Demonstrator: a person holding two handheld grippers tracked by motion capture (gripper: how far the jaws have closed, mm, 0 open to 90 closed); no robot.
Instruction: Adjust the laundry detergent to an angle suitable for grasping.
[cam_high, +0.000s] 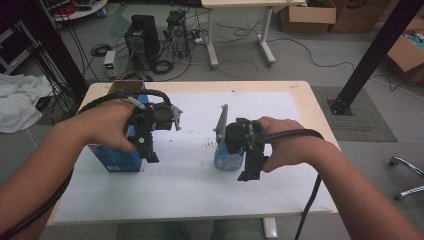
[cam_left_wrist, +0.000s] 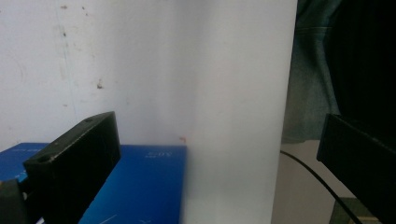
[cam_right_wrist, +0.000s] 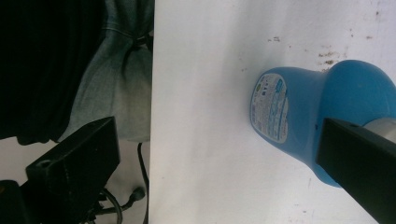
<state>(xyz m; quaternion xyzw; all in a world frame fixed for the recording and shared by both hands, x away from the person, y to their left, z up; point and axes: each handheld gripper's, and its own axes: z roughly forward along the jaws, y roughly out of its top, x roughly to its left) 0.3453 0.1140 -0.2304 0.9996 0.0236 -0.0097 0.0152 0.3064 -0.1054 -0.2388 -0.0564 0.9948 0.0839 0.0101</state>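
Blue bottle (cam_high: 227, 160) stands on the white sheet (cam_high: 190, 185) that covers the wooden table (cam_high: 310, 100), right of centre, directly under the right gripper (cam_high: 248, 170). In the right gripper view the bottle (cam_right_wrist: 299, 112) lies near the right-hand jaw, which overlaps it in the picture; contact between them cannot be confirmed, and nothing sits in the gap. The jaws of that gripper stand wide apart, empty, over bare sheet (cam_right_wrist: 205, 140). The blue box (cam_high: 117, 157) stands upright at the left edge of the sheet, partly hidden by the left hand (cam_high: 107, 125) and the left gripper (cam_high: 150, 150). In the left gripper view the box (cam_left_wrist: 140, 182) shows low in the frame beside the left-hand jaw; the jaws are spread wide with nothing clamped between them, and the sheet (cam_left_wrist: 187, 70) runs behind. The right hand (cam_high: 285, 142) grasps its gripper from the right side. Box and bottle are well apart, with open sheet between them. Both grippers hang above the table, pointed downward toward the person's edge.
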